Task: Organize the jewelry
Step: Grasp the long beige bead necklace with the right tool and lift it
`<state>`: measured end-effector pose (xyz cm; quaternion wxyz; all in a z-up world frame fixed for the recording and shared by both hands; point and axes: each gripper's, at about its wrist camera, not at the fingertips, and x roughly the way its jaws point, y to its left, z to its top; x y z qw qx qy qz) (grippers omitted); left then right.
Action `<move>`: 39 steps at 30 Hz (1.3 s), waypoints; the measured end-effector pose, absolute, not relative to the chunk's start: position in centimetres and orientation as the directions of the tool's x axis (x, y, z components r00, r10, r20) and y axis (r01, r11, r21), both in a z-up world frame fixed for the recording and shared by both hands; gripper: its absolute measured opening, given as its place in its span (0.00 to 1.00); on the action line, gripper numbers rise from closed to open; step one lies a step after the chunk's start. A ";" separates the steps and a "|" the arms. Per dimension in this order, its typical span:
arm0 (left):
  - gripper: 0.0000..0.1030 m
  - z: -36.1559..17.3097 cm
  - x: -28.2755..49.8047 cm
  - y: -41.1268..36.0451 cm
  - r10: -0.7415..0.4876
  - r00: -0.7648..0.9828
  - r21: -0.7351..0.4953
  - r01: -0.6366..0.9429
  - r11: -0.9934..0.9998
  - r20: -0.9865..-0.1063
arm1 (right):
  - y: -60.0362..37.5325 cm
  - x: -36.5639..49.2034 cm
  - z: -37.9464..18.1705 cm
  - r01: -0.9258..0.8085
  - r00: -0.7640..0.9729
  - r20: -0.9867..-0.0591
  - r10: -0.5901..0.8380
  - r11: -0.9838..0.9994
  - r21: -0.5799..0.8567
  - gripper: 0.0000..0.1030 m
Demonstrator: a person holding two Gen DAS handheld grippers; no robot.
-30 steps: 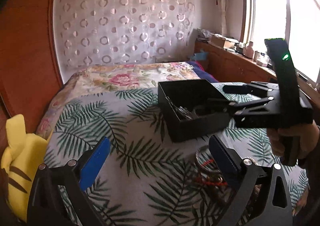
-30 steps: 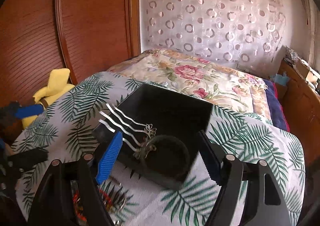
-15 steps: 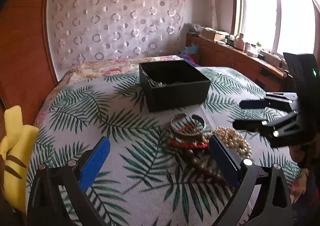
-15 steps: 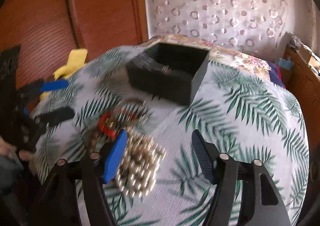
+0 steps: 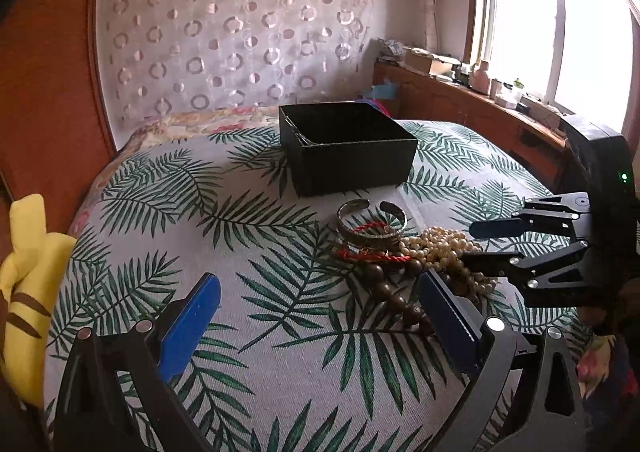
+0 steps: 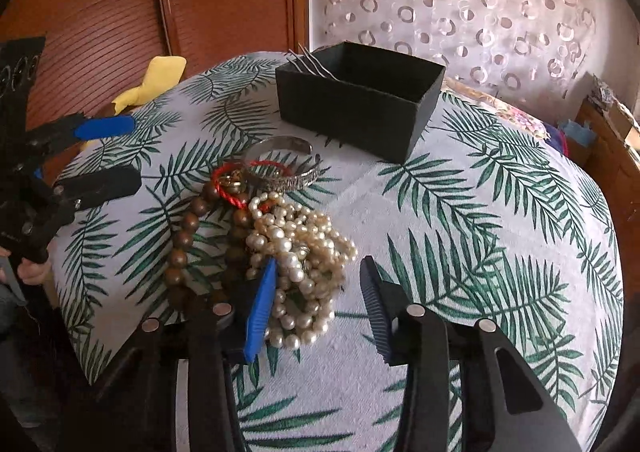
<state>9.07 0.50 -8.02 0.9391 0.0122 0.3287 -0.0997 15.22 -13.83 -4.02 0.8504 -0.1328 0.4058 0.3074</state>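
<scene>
A pile of jewelry lies on the leaf-print cloth: a pearl necklace, wooden beads, a red cord bracelet and a silver bangle. The pile also shows in the left wrist view, with pearls and bangle. A black box with silver hairpins in it stands behind the pile. My right gripper is open, low over the pearls, its jaws standing either side of the strands. My left gripper is open and empty, back from the pile.
A yellow plush toy lies at the bed's left edge by the wooden wardrobe. A patterned curtain hangs behind. A wooden sill with small items runs under the window on the right.
Both grippers pulled back from the black box toward the near side. The right gripper came down over the pearl necklace; the pile came into fuller view.
</scene>
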 end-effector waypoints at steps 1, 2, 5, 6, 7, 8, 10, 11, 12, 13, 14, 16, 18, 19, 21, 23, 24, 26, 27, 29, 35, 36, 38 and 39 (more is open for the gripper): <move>0.92 -8.0 9.1 0.5 -0.180 0.765 -0.043 0.197 0.980 -0.618 | -13.7 15.3 -4.0 -0.637 0.480 -0.771 0.419 0.771 0.022 0.41; 0.92 -8.0 9.1 0.5 -0.182 0.765 -0.043 0.198 0.979 -0.618 | -13.7 15.3 -4.0 -0.640 0.477 -0.770 0.424 0.768 0.026 0.33; 0.92 -8.1 8.9 0.5 -0.185 0.766 -0.045 0.200 0.979 -0.616 | -14.0 15.1 -3.6 -0.634 0.498 -0.751 0.434 0.773 0.027 0.16; 0.92 -8.1 9.0 0.5 -0.185 0.765 -0.046 0.200 0.979 -0.617 | -14.2 15.1 -3.5 -0.632 0.499 -0.745 0.443 0.774 0.038 0.12; 0.92 -8.1 8.9 0.5 -0.186 0.764 -0.046 0.200 0.979 -0.618 | -14.5 15.1 -3.3 -0.629 0.500 -0.739 0.452 0.776 0.049 0.08; 0.92 -8.1 8.9 0.4 -0.185 0.763 -0.046 0.200 0.979 -0.619 | -14.9 15.1 -3.0 -0.621 0.509 -0.728 0.458 0.782 0.057 0.08; 0.92 -8.3 8.9 0.2 -0.182 0.760 -0.044 0.199 0.979 -0.624 | -15.5 15.0 -2.6 -0.608 0.522 -0.714 0.467 0.791 0.072 0.08; 0.92 -8.3 8.9 0.2 -0.181 0.758 -0.044 0.198 0.979 -0.626 | -16.0 15.0 -2.4 -0.599 0.529 -0.705 0.473 0.796 0.084 0.08; 0.92 -8.4 8.9 0.1 -0.180 0.756 -0.044 0.197 0.979 -0.629 | -16.6 15.0 -2.0 -0.585 0.541 -0.693 0.477 0.805 0.099 0.08; 0.92 -8.5 8.9 0.0 -0.179 0.753 -0.045 0.196 0.980 -0.633 | -17.0 14.9 -1.7 -0.576 0.550 -0.686 0.477 0.811 0.103 0.08; 0.92 -8.5 8.9 -0.1 -0.180 0.750 -0.046 0.196 0.980 -0.636 | -17.4 14.7 -1.3 -0.566 0.563 -0.676 0.475 0.818 0.104 0.08; 0.92 -8.7 8.8 -0.2 -0.184 0.745 -0.050 0.199 0.979 -0.641 | -18.0 14.3 -0.7 -0.555 0.580 -0.660 0.478 0.824 0.109 0.08; 0.92 -8.9 8.8 -0.5 -0.189 0.739 -0.053 0.204 0.978 -0.646 | -18.6 13.9 0.0 -0.545 0.600 -0.641 0.479 0.831 0.111 0.08; 0.92 -8.9 8.8 -0.6 -0.190 0.737 -0.053 0.205 0.977 -0.648 | -19.0 13.7 0.4 -0.541 0.611 -0.630 0.479 0.834 0.110 0.08; 0.92 -9.0 8.8 -0.9 -0.192 0.732 -0.052 0.209 0.976 -0.654 | -19.5 13.4 1.2 -0.536 0.626 -0.612 0.483 0.837 0.112 0.08; 0.92 -9.2 8.9 -1.1 -0.194 0.724 -0.051 0.214 0.975 -0.662 | -20.1 13.2 1.9 -0.533 0.639 -0.594 0.489 0.838 0.116 0.08; 0.92 -9.2 9.0 -1.2 -0.196 0.721 -0.051 0.217 0.975 -0.664 | -20.3 13.0 2.2 -0.532 0.643 -0.588 0.490 0.839 0.117 0.08; 0.92 -9.3 9.1 -1.4 -0.200 0.716 -0.051 0.224 0.973 -0.669 | -20.8 12.9 2.9 -0.529 0.652 -0.574 0.496 0.839 0.124 0.08; 0.92 -9.3 9.1 -1.6 -0.203 0.712 -0.052 0.228 0.972 -0.672 | -21.0 12.7 3.2 -0.529 0.654 -0.569 0.499 0.839 0.127 0.08; 0.92 -9.4 9.2 -1.8 -0.210 0.707 -0.056 0.235 0.970 -0.676 | -21.4 12.6 3.8 -0.525 0.664 -0.556 0.500 0.841 0.129 0.08; 0.81 -9.4 9.4 -2.3 -0.245 0.687 -0.080 0.263 0.961 -0.684 | -22.1 12.0 4.8 -0.513 0.689 -0.538 0.486 0.851 0.113 0.08; 0.76 -9.5 9.5 -2.4 -0.252 0.678 -0.088 0.268 0.960 -0.690 | -22.1 12.1 4.8 -0.512 0.690 -0.538 0.484 0.852 0.110 0.08; 0.58 -9.8 9.9 -2.7 -0.263 0.657 -0.104 0.272 0.957 -0.706 | -22.1 12.0 4.7 -0.509 0.692 -0.541 0.477 0.854 0.102 0.08; 0.54 -10.0 10.2 -2.9 -0.267 0.644 -0.109 0.275 0.955 -0.717 | -22.0 12.0 4.5 -0.507 0.693 -0.544 0.473 0.856 0.098 0.08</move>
